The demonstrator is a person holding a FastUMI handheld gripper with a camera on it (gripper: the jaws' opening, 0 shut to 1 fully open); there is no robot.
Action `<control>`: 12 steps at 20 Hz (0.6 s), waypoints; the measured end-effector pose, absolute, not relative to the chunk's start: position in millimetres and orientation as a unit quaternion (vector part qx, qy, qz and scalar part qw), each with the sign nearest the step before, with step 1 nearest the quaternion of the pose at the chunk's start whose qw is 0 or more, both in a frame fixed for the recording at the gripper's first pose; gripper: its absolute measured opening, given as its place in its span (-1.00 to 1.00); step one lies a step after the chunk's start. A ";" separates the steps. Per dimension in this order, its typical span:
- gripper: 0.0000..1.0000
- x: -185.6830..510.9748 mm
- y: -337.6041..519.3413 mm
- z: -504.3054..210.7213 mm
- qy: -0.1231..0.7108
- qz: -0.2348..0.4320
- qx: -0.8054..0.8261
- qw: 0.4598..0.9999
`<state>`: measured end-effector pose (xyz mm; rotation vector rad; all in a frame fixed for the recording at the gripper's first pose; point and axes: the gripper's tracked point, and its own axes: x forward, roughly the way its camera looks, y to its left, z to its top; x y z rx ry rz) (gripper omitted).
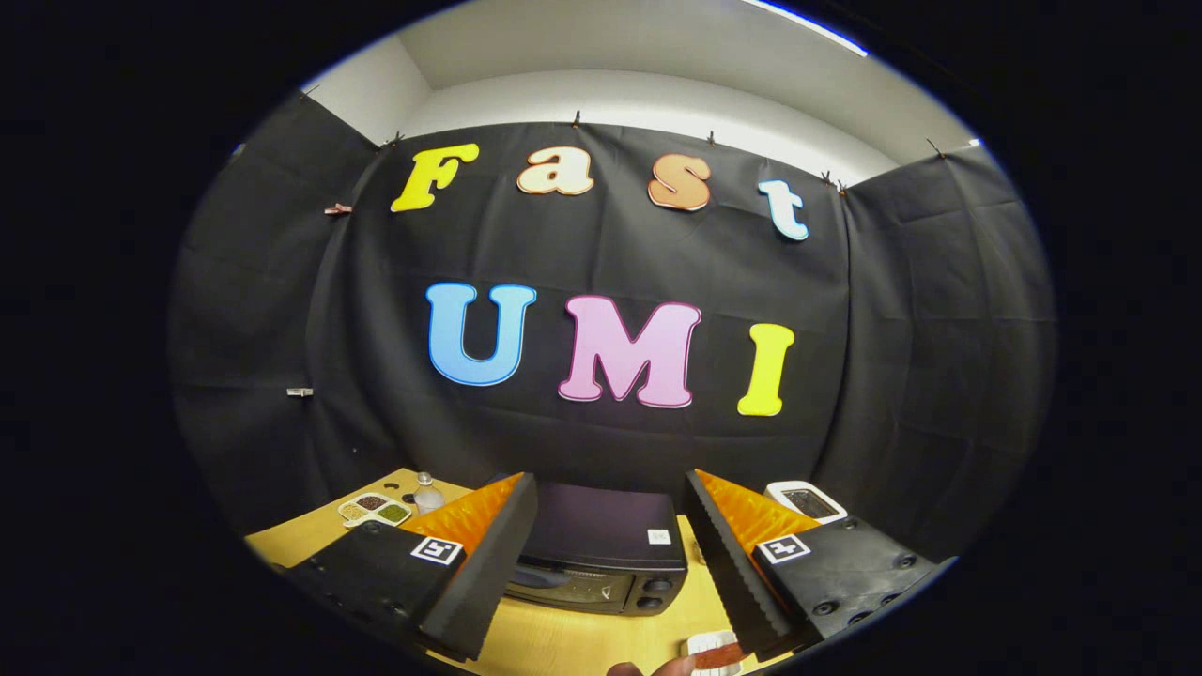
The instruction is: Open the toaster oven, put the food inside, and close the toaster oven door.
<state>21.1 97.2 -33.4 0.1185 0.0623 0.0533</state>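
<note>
A dark toaster oven (601, 549) stands on the wooden table (573, 643), seen from above between and beyond my fingers; its door is closed and two knobs sit at its right front. My gripper (615, 568) is held high above it, open, with nothing between the fingers. A small white dish holding a reddish-brown piece of food (716, 654) lies on the table close in front of the oven, just under the right finger. A person's fingertip (648, 668) shows beside the dish.
A divided dish of small foods (376, 510) and a small clear bottle (427, 493) sit at the table's back left. A white device with a dark screen (806, 501) stands at the back right. Black cloth walls surround the table.
</note>
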 end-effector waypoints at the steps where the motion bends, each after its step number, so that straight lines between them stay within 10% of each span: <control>1: 0.95 23.6 101.5 -41.4 0.038 0.026 0.060 0.997; 12: 0.95 58.6 138.7 -153.1 0.146 0.019 0.066 0.987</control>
